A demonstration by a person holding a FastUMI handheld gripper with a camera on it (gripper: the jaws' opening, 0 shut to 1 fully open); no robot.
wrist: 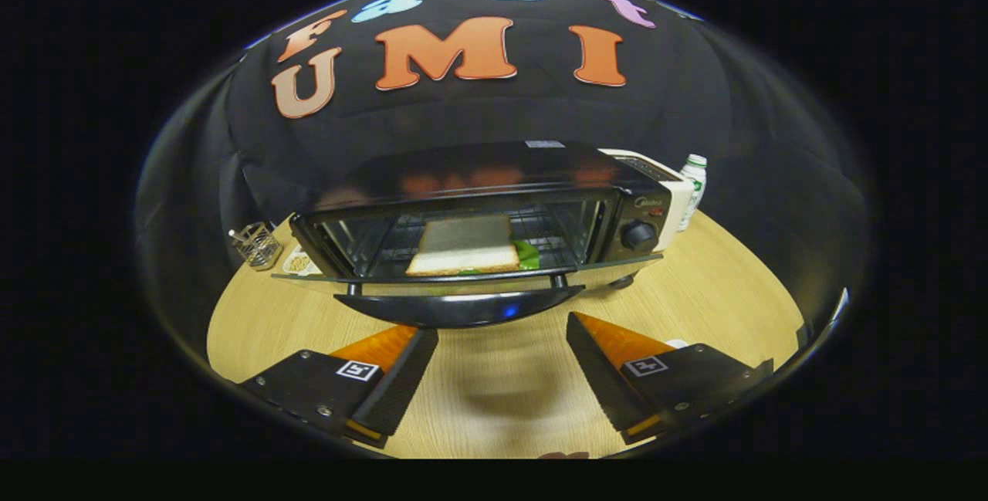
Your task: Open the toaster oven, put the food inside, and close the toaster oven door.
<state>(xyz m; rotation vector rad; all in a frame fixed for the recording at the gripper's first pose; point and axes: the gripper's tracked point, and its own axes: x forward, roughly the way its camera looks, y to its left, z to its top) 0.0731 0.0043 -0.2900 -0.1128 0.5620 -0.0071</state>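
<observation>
A black toaster oven (494, 177) stands on the round wooden table (718, 292), just beyond my fingers. Its glass door (455, 279) hangs down flat, and the curved black handle (459, 308) points toward me. Inside, on the wire rack, lies a sandwich (465, 248) with white bread and a green leaf sticking out on its right. My gripper (502, 343) is open, nothing between its fingers, a short way in front of the door handle and slightly below it.
A small wire basket (257, 245) and a flat packet (299, 262) sit left of the oven. A white appliance (664, 184) and a plastic bottle (693, 188) stand behind its right side. The oven's control knob (639, 235) faces me at right.
</observation>
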